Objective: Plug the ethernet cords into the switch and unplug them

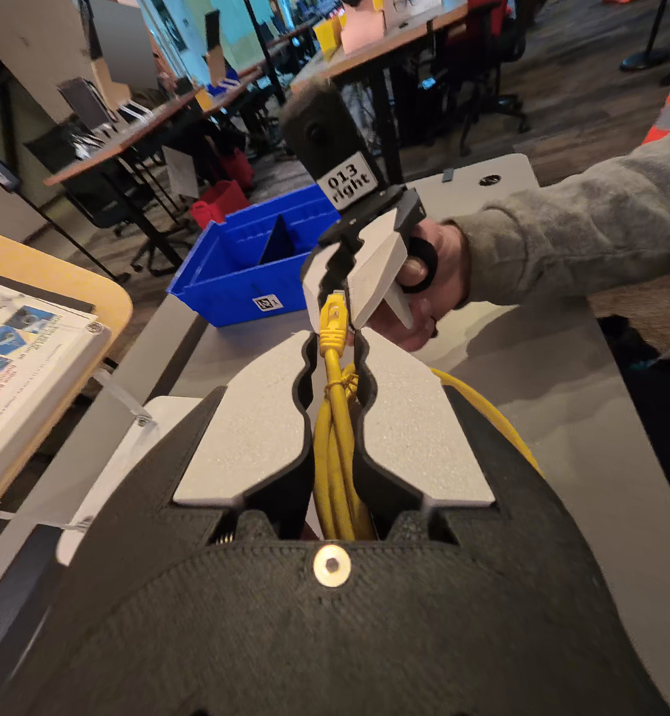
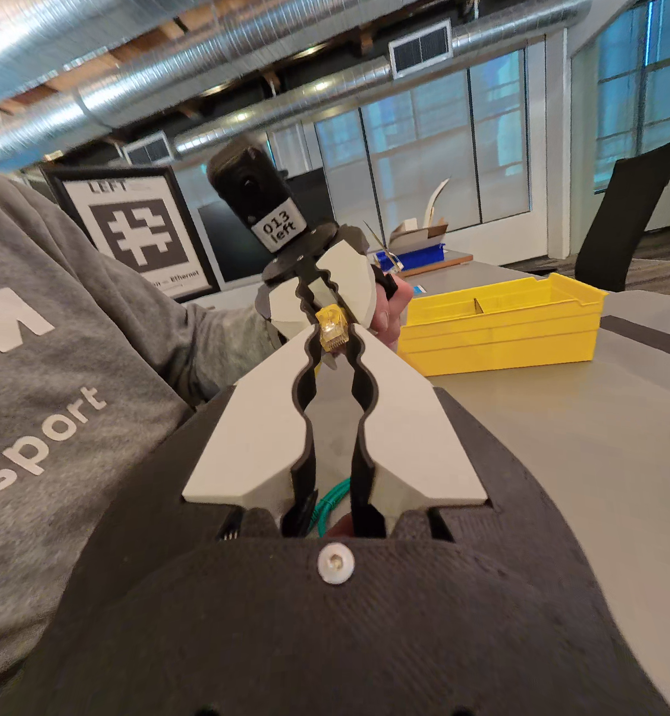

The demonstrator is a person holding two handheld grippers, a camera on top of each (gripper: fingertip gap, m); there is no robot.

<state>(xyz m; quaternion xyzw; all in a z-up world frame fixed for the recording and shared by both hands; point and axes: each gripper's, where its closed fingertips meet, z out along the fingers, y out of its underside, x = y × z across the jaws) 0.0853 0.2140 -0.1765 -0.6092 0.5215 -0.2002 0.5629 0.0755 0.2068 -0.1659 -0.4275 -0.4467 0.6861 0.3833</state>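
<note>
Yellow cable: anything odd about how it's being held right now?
Yes. The yellow cable is still tied in a coil, bundled between the left gripper fingers. Both grippers pinch the same plug: the right gripper meets it head-on, tip to tip. No switch is in view.

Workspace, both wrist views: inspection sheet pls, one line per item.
Surface: grey table, bare where visible.
Job's things: yellow ethernet cord, bundled with a tie; its plug sits between both tools' tips. No switch seen.
Clutter: blue bin; yellow bin; printed sheet at left.
Grippers: left hand-held gripper shut on the cord behind the plug; right hand-held gripper closed around the plug.
Cables: green cable under the right tool.
Surroundings: desks, chairs, windows, ceiling ducts.
</note>
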